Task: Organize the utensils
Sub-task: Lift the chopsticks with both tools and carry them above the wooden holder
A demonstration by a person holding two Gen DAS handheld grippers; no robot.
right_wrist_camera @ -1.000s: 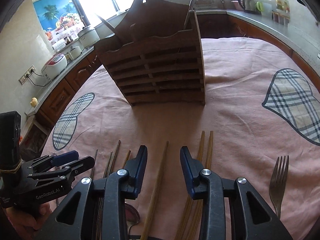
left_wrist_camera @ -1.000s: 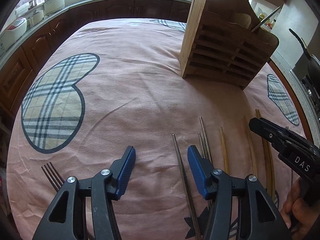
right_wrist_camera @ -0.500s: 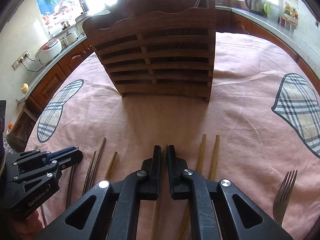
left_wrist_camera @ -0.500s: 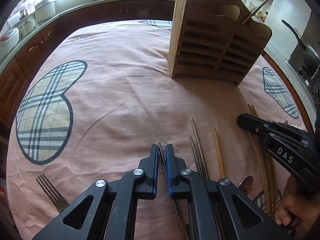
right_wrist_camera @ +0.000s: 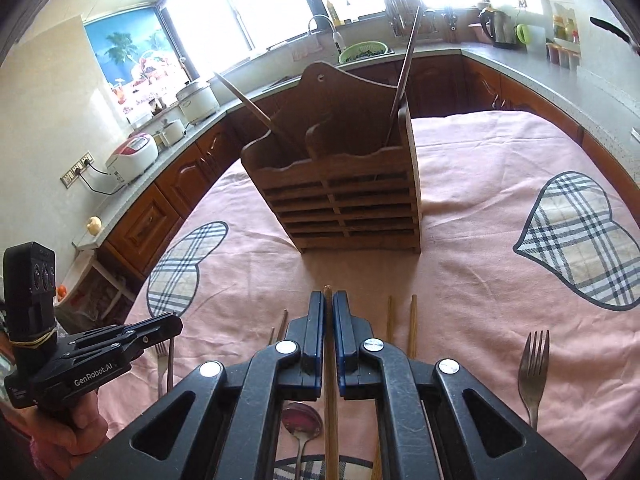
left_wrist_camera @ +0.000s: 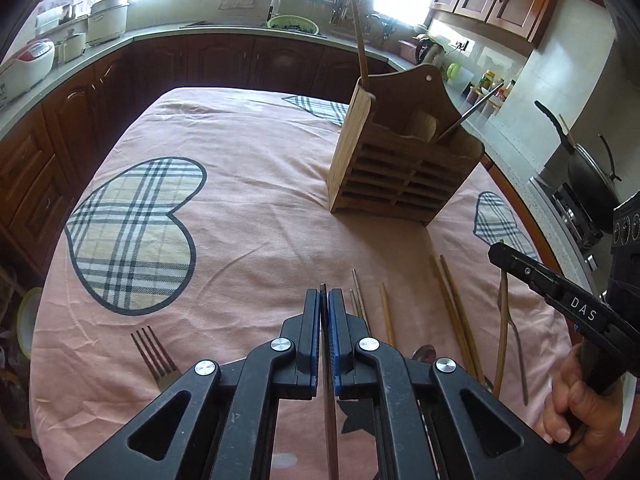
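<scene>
My left gripper (left_wrist_camera: 324, 300) is shut on a dark metal chopstick (left_wrist_camera: 329, 420) and holds it above the pink tablecloth. My right gripper (right_wrist_camera: 328, 302) is shut on a wooden chopstick (right_wrist_camera: 330, 416), also lifted. The wooden utensil holder (left_wrist_camera: 404, 172) stands ahead on the table; it also shows in the right wrist view (right_wrist_camera: 344, 200), with two sticks leaning in it. More chopsticks (left_wrist_camera: 456, 312) lie on the cloth between the grippers, with a spoon (right_wrist_camera: 301, 424) and forks (left_wrist_camera: 154, 350) (right_wrist_camera: 532, 368).
The table's pink cloth (left_wrist_camera: 240, 216) carries plaid heart patches. Kitchen counters with rice cookers (right_wrist_camera: 132, 156) and a sink surround the table. A wok (left_wrist_camera: 588, 176) sits on the stove at the right.
Both grippers closed on a chopstick each, then lifted away from the cloth, so the holder now looks farther off.
</scene>
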